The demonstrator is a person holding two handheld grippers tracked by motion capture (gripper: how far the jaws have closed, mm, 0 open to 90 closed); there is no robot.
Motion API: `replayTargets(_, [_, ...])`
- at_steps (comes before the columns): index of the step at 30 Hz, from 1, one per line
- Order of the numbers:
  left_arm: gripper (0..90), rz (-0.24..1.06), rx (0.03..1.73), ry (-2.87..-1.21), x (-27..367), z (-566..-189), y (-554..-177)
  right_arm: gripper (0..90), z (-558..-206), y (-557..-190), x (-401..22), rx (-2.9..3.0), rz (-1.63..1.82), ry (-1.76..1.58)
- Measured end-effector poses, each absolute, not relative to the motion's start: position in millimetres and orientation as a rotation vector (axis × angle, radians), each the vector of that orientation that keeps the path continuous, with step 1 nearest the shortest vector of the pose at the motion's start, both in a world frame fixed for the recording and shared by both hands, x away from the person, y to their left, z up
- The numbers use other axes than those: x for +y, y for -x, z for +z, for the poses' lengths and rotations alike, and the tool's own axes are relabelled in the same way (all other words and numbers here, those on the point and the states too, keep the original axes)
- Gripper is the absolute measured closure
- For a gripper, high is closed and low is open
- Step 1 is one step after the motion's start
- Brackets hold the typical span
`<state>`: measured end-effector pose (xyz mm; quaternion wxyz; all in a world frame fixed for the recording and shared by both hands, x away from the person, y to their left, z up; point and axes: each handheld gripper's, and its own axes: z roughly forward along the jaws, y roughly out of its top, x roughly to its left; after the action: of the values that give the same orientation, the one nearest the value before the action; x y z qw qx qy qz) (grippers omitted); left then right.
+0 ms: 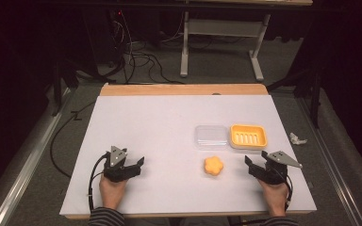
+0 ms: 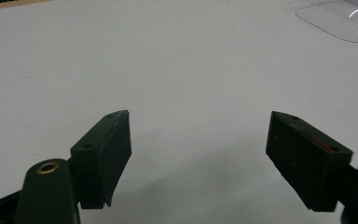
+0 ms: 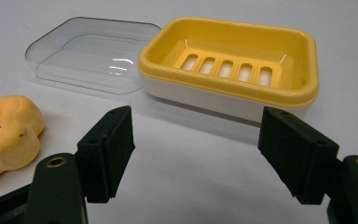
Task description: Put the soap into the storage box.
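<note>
The left tongs (image 1: 133,165) and right tongs (image 1: 254,165) rest near the front edge of the tabletop (image 1: 160,122), both spread wide and holding nothing. The orange soap (image 1: 213,166) lies between them, closer to the right tongs. Behind it sit the clear lid (image 1: 210,136) and the yellow soap dish (image 1: 248,136), touching each other. The left half is free.

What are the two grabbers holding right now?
Nothing. Both the left gripper and the right gripper are open and empty; the flower-shaped soap lies untouched on the table.
</note>
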<state>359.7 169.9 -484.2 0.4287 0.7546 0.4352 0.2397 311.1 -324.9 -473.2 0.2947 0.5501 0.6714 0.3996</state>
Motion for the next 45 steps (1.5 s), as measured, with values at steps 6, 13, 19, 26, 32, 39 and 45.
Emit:
replayTargets(6, [23.0, 0.579, 1.094, -1.881, 171, -484, -361, 27.0, -473, -307, -325, 1.800, 1.086, -1.486])
replayTargets(13, [22.8, 0.581, 1.084, -1.883, 171, -484, -361, 27.1, -469, -300, -318, 1.835, 1.086, -1.483])
replayTargets(19, [22.8, 0.582, 1.084, -1.884, 171, -484, -361, 27.5, -465, -296, -309, 1.864, 1.108, -1.459])
replayTargets(26, [22.3, 0.572, 1.074, -1.889, 171, -484, -361, 27.8, -463, -293, -296, 1.913, 1.124, -1.411])
replayTargets(32, [22.3, 0.572, 1.077, -1.897, 170, -484, -361, 27.8, -462, -295, -286, 1.965, 1.128, -1.391])
replayTargets(39, [22.3, 0.573, 1.076, -1.897, 171, -484, -361, 27.4, -462, -299, -274, 2.019, 1.130, -1.381])
replayTargets(45, [22.3, 0.575, 1.075, -1.895, 170, -484, -361, 27.0, -462, -301, -263, 2.070, 1.129, -1.352])
